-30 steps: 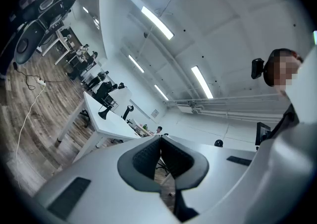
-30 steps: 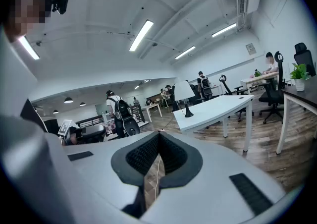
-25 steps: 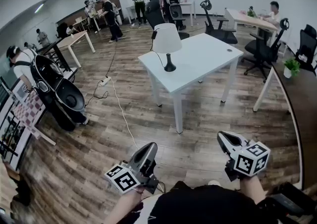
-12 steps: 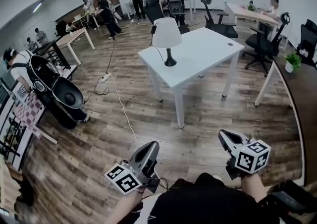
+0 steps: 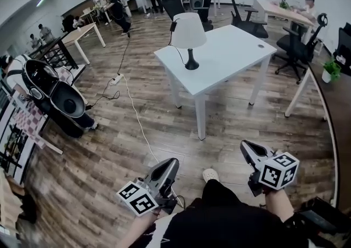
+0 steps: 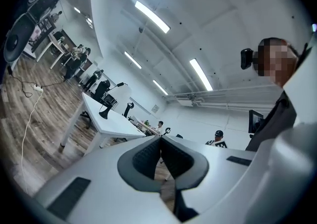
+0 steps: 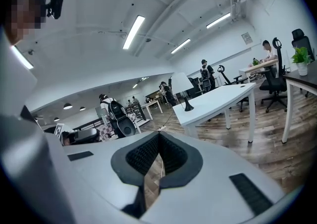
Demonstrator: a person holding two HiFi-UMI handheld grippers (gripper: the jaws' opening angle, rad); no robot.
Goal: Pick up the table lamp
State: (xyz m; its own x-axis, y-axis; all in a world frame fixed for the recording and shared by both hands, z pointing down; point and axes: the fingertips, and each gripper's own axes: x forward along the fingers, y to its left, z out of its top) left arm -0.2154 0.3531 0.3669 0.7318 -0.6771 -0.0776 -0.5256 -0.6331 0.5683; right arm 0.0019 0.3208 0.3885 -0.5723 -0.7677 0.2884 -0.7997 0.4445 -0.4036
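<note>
Two tools sit low in the head view, both empty. Left tool (image 5: 171,163): jaws pressed together, nothing between the pads. Right tool (image 5: 245,146): the same, pads meeting on nothing. Both hang over the wooden floor (image 5: 109,148), well apart from the lamp. A light shoe (image 5: 210,175) shows on the boards between them.

Table lamp (image 5: 188,37): white shade, black stem, round black base. I read it as upright on the white tabletop (image 5: 230,55), toward the corner that lies upper left in the head view. A dark cable drops from it over that side of the tabletop.

A white power strip (image 5: 116,80) lies on the floor left of the table. A white cord (image 5: 137,120) runs from it toward the tools.

A black office chair (image 5: 245,22) stands beyond the tabletop. I note several people standing at the far end of the room. A potted plant (image 5: 331,69) sits on the dark desk at the right edge.
</note>
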